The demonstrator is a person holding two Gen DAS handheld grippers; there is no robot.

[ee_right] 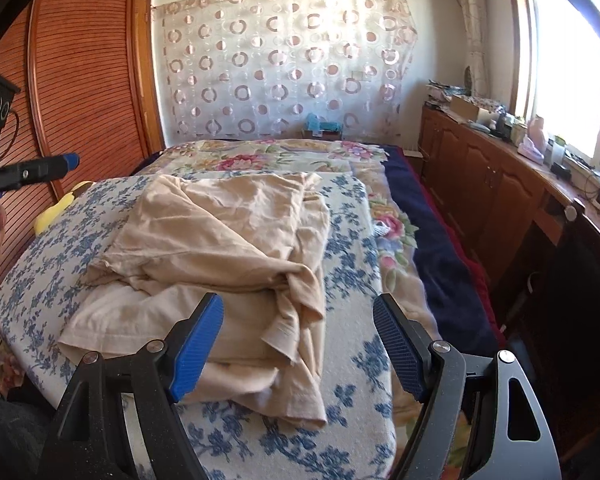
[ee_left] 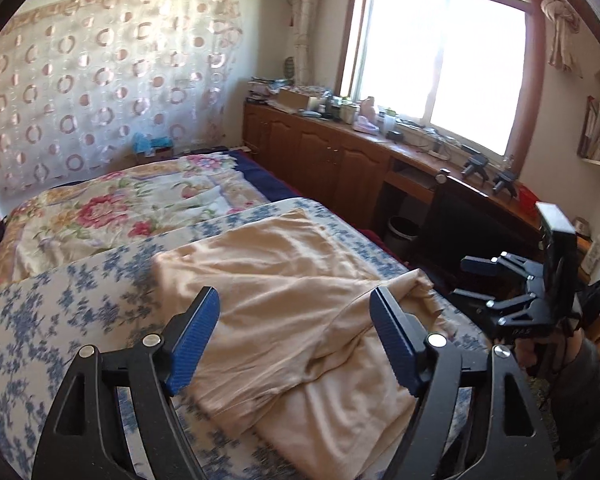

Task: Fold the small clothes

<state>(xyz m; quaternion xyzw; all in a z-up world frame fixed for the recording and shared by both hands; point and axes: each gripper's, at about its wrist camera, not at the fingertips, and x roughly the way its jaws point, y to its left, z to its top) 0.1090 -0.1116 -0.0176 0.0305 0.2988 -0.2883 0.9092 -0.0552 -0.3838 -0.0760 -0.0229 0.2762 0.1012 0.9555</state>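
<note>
A beige garment lies crumpled and partly folded on a white pad with blue flowers on the bed; it also shows in the right wrist view. My left gripper is open and empty, hovering just above the garment's near part. My right gripper is open and empty above the garment's near right edge. The right gripper also shows at the right of the left wrist view, off the pad's right edge. The left gripper's blue tip shows at the left of the right wrist view.
A floral quilt covers the far bed. A wooden cabinet with clutter runs under the window on the right. A dark chair and a bin stand beside the bed. A slatted wardrobe is on the left.
</note>
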